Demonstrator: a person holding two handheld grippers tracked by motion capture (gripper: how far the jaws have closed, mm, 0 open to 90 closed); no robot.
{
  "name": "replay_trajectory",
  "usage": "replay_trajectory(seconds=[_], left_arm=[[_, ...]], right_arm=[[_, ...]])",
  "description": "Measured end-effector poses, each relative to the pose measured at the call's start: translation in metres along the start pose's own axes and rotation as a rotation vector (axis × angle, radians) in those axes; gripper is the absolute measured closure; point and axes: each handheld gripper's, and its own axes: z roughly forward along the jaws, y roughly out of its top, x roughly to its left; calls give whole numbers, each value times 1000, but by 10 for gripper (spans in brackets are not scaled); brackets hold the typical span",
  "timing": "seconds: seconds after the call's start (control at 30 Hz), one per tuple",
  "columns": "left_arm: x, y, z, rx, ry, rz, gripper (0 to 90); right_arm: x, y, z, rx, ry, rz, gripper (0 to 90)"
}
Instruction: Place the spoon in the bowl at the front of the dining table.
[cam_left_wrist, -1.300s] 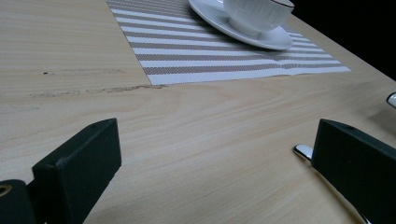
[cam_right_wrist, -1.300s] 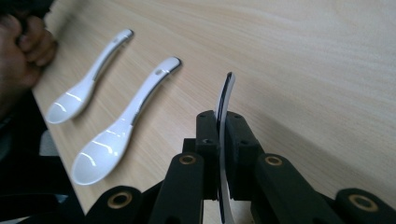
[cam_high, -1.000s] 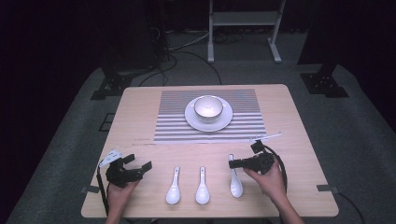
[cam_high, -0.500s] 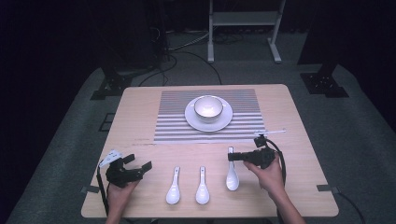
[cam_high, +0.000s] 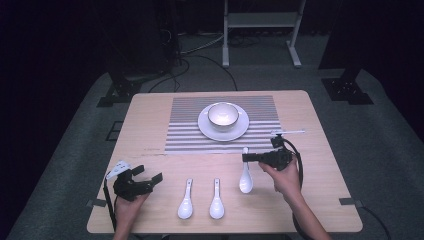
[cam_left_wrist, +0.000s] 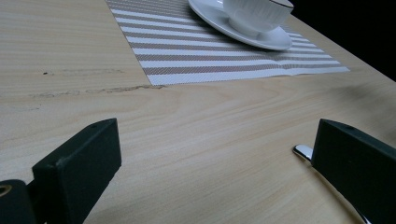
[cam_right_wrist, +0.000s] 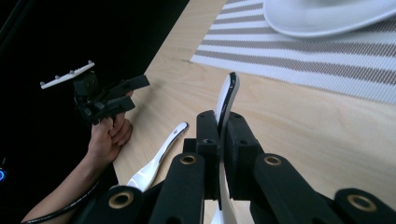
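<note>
Three white spoons are at the table's front. My right gripper (cam_high: 248, 158) is shut on the handle of the rightmost spoon (cam_high: 245, 181), whose scoop hangs toward the person. In the right gripper view the handle (cam_right_wrist: 227, 95) sticks out past the closed jaws (cam_right_wrist: 219, 135). The other two spoons (cam_high: 186, 202) (cam_high: 217, 201) lie flat side by side. My left gripper (cam_high: 148, 174) is held open at the front left, with nothing between its jaws (cam_left_wrist: 215, 158). A spoon handle tip (cam_left_wrist: 302, 150) peeks out beside its right jaw.
A white bowl (cam_high: 223, 114) sits on a white plate (cam_high: 241, 131) on a striped placemat (cam_high: 185, 135) at the table's middle back. A metal stand (cam_high: 260, 20) is on the floor behind the table. Dark carpet surrounds it.
My right gripper has carried the rightmost spoon off the table and a little toward the placemat. The left gripper and the other two spoons have stayed put.
</note>
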Motion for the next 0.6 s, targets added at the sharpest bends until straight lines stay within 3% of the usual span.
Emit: replay_trajectory(seconds=[0.6], left_arm=[[0,0,0,1,-1,3,3]], right_arm=[[2,39,8,-40,-26,5,850]])
